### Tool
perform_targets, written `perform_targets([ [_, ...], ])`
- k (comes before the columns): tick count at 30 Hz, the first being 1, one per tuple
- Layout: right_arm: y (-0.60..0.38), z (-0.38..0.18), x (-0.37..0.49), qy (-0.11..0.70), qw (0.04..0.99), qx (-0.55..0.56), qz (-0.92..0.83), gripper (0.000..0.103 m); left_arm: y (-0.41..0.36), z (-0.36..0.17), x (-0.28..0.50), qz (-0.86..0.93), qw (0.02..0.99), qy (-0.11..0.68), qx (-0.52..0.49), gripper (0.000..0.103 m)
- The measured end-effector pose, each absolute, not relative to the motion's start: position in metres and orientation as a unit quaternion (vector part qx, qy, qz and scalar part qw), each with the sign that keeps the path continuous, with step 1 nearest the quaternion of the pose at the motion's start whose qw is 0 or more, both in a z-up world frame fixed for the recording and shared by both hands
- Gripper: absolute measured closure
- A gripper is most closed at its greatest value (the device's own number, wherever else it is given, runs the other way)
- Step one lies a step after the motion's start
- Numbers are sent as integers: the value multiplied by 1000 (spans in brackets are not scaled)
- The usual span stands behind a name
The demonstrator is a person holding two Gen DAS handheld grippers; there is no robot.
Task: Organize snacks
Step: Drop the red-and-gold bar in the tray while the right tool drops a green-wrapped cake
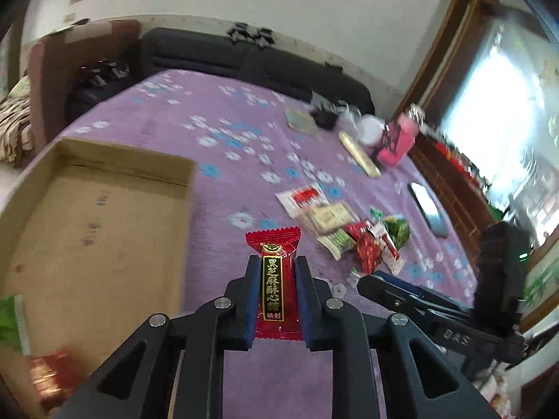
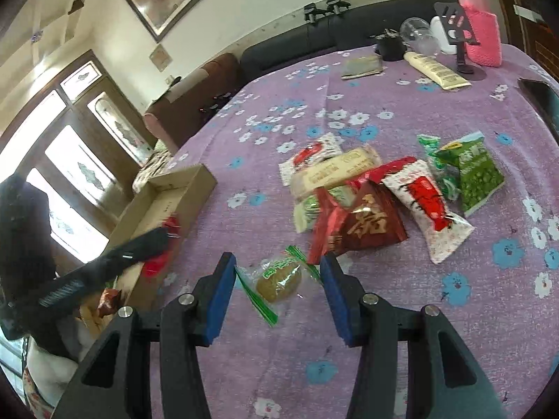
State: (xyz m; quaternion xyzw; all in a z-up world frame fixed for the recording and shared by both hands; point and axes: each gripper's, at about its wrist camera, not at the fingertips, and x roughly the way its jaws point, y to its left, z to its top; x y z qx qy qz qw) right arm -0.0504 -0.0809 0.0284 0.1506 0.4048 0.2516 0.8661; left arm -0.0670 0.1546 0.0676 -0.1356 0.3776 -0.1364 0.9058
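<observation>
While the red candy packet is being clamped lengthwise between the blue pads of the left gripper, it is being carried above the purple flowered tablecloth, just right of the open cardboard box that appears to be serving as the collection tray. The packet is being gripped along its two long edges, its serrated top end projecting beyond the fingertips, so the hold is judged secure provided that the squeeze is being kept steady. For a clean deposit, the gripper is best being swung leftward over the box wall with the packet's lower end kept clear of the rim, and the jaws should be opened only once the packet is hanging over the bare box floor, away from the snacks already lying at the near end of the box. Farther out, the right gripper is being held with its jaws apart, astride but not pressing a clear-wrapped round pastry lying on the cloth. Beyond it, the remaining pile of snack packets is lying unsorted in mid-table, well apart from the box. Unrelated items are being left at the far edge, among them a pink bottle and a cream tube.
</observation>
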Motion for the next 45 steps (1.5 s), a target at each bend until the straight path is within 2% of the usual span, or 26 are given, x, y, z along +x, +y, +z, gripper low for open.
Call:
perform_targets([
  [7,-43,47,-74,413,843,145,312,54,239,89,-91,-73,921,350,-156,84],
  [14,32,74,-80,416,836,89,346,53,302,76,-92,-18,919,358,-167,84],
  [24,149,59,-73,444,818,-6,365,53,342,51,-71,5,903,393,-171,84],
  [34,205,36,-70,467,804,-45,364,52,357,45,-73,3,901,389,-191,82],
  [36,209,34,-70,466,805,-50,364,52,360,46,-75,3,900,388,-198,69],
  [38,210,35,-72,462,808,-51,363,50,362,49,-79,5,901,384,-204,61],
  [41,207,40,-75,456,812,-49,362,49,363,57,-89,1,903,371,-217,61],
  [45,194,54,-84,433,827,-45,355,47,361,72,-103,-2,909,349,-228,52],
])
